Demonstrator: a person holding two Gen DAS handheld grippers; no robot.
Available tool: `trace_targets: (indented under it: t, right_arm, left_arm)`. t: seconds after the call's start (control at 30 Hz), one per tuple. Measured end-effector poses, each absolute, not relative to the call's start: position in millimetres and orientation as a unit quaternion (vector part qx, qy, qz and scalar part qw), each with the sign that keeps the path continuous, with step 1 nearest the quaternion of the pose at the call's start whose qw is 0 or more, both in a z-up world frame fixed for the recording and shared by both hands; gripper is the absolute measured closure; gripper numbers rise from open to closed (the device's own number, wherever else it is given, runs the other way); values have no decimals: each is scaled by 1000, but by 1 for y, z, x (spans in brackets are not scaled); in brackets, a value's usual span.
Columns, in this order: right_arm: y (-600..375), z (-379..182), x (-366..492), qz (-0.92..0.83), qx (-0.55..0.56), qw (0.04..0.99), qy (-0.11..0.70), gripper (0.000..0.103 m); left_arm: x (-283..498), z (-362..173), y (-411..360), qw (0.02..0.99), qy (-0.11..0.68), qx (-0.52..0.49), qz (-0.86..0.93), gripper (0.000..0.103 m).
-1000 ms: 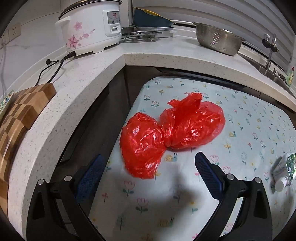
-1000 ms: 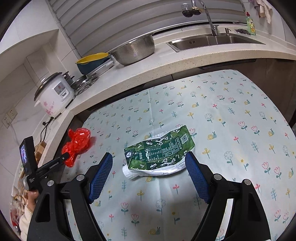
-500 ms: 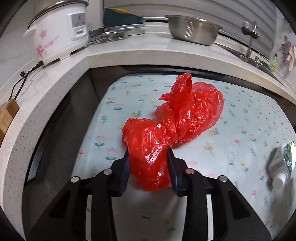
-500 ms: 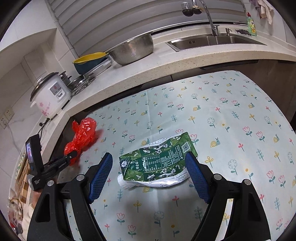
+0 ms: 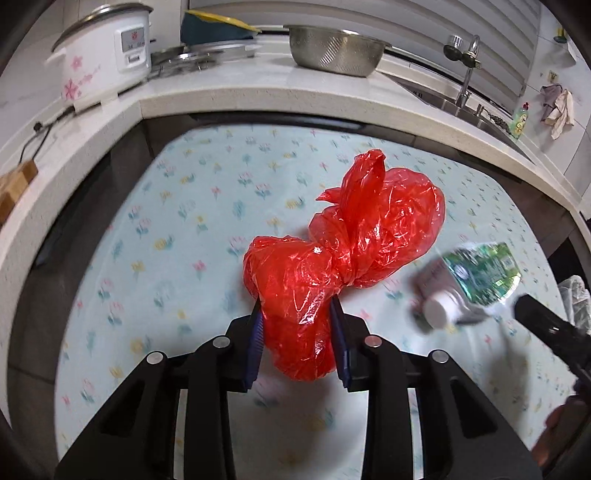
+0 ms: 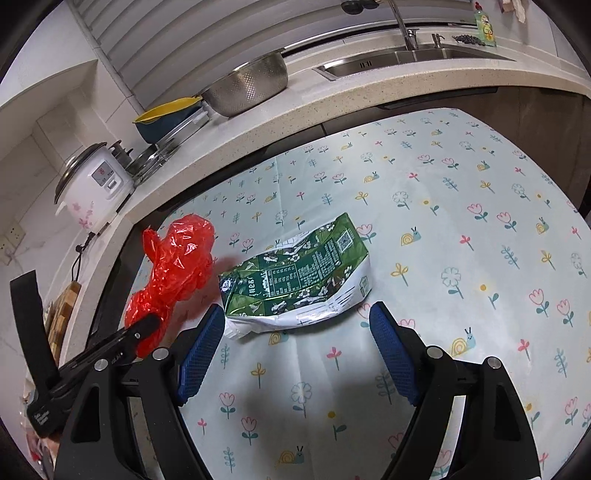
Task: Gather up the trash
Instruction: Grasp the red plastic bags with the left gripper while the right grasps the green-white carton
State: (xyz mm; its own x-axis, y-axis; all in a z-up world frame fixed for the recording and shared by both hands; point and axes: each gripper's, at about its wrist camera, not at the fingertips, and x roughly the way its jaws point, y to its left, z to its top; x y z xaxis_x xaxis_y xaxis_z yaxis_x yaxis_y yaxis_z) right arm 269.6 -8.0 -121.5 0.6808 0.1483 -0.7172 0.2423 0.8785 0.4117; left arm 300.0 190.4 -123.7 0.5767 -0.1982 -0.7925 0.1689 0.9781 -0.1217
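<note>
Kitchen corner; flowered tablecloth (image 6: 461,236) is lying below the stone counter (image 6: 332,107). Left gripper (image 5: 297,332) is reaching forward, pinching the near lobe of the knotted red plastic bag (image 5: 343,251). Right gripper (image 6: 297,339) is hovering spread wide just short of the flattened green carton (image 6: 299,269) lying on the cloth.

Right gripper (image 6: 297,345) jaws spread wide just short of the green carton (image 6: 295,273).

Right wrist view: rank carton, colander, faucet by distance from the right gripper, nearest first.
From the right gripper:
1. Carton, lying on the tablecloth just ahead of the open jaws.
2. Colander, on the counter, ahead and left.
3. Faucet, at the sink, far back and right.
</note>
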Motion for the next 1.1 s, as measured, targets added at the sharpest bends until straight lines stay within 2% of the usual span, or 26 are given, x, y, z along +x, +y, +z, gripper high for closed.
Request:
trace_targets:
  t: [0.37,0.7,0.97,1.0,1.03,1.1]
  right_arm:
    - [-17,-149,290,8,308,856,415,25]
    - [-75,-158,293,4,411,826,385,27]
    - [-89,-155,296,16,420,829,370,56]
    - [-90,-152,294,18,412,833,368,72]
    - [-90,-148,293,21,407,837,366,81]
    - [-92,-140,288,19,396,843,363,83]
  left_arm:
    - [277,-134,148,874,469,-6,-129,72]
    - [264,-135,118,869,471,16,-149,72]
    - [260,-134,105,868,475,22,-145,72]
    - [259,-133,104,868,475,22,-144,72]
    - [258,-132,102,868,475,23,-141,73]
    - [256,-129,98,868,476,23,-143,73]
